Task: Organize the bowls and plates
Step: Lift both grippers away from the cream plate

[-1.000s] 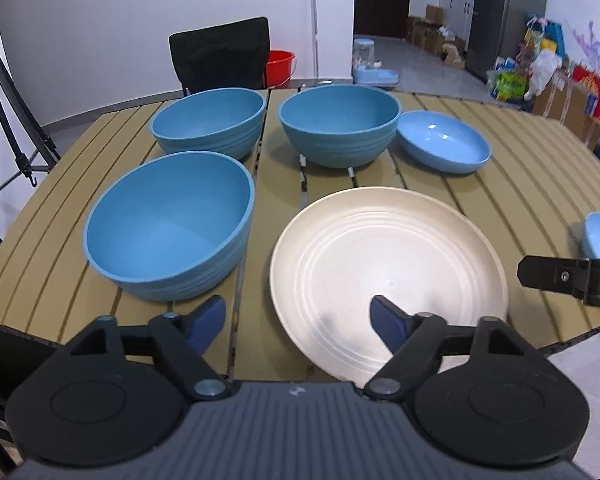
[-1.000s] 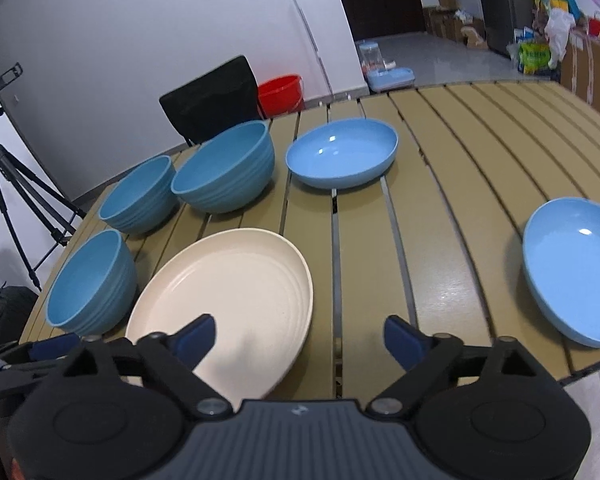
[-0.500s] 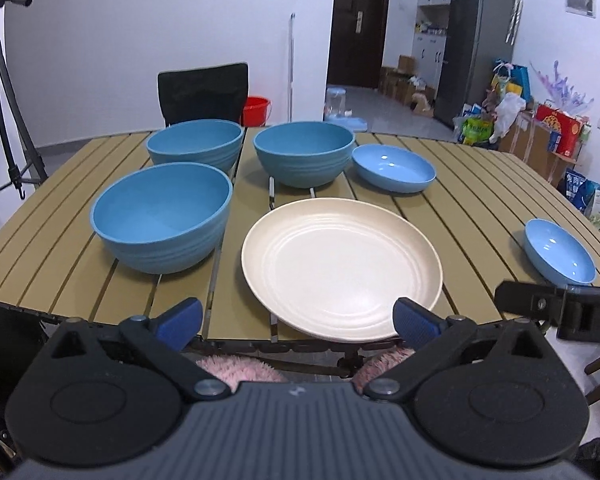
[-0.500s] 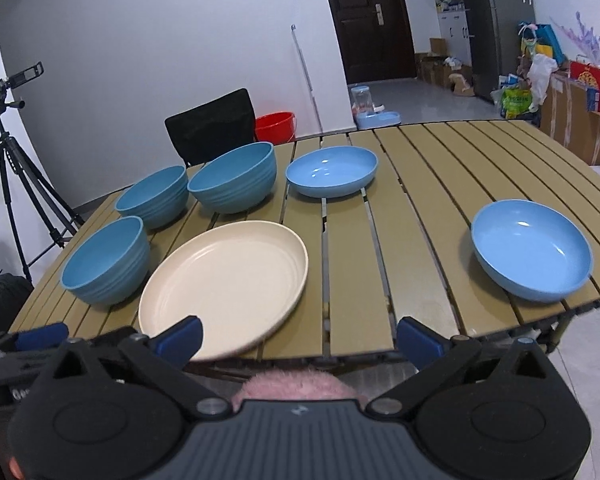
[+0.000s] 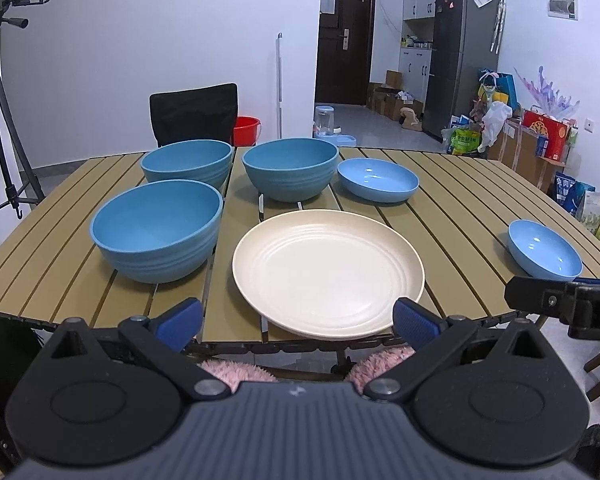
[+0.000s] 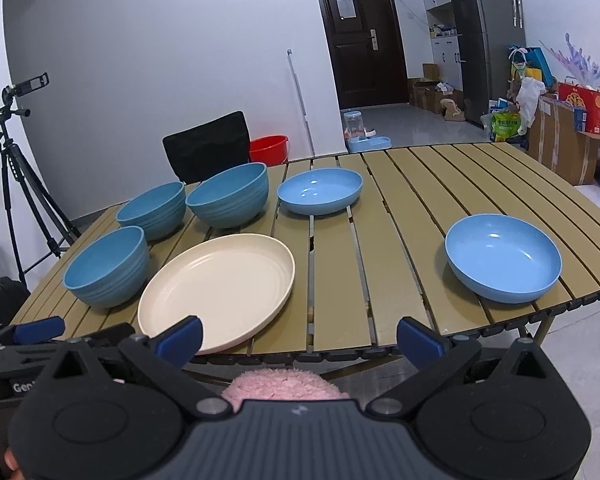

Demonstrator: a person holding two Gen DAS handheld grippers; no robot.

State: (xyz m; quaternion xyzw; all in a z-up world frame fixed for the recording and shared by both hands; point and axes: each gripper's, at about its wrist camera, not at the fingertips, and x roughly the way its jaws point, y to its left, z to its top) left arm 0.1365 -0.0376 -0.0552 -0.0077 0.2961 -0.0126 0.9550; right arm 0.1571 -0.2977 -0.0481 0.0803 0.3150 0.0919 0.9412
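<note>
Three deep blue bowls stand on the slatted table (image 5: 452,184): a near left bowl (image 5: 156,230) and two far bowls (image 5: 186,164) (image 5: 290,168). A cream plate (image 5: 328,272) lies at the near middle. One shallow blue dish (image 5: 378,180) sits far right of the bowls, another shallow dish (image 6: 502,258) near the right edge. My left gripper (image 5: 298,320) is open and empty before the table's near edge, in front of the cream plate. My right gripper (image 6: 300,338) is open and empty, also off the near edge.
A black chair (image 5: 194,114) and a red bucket (image 5: 246,130) stand behind the table. A camera tripod (image 6: 16,164) stands at the left. Boxes, bags and a fridge (image 5: 464,56) fill the far right of the room.
Both grippers have drawn back and up from over the table to beyond its near edge. The dishes have not moved.
</note>
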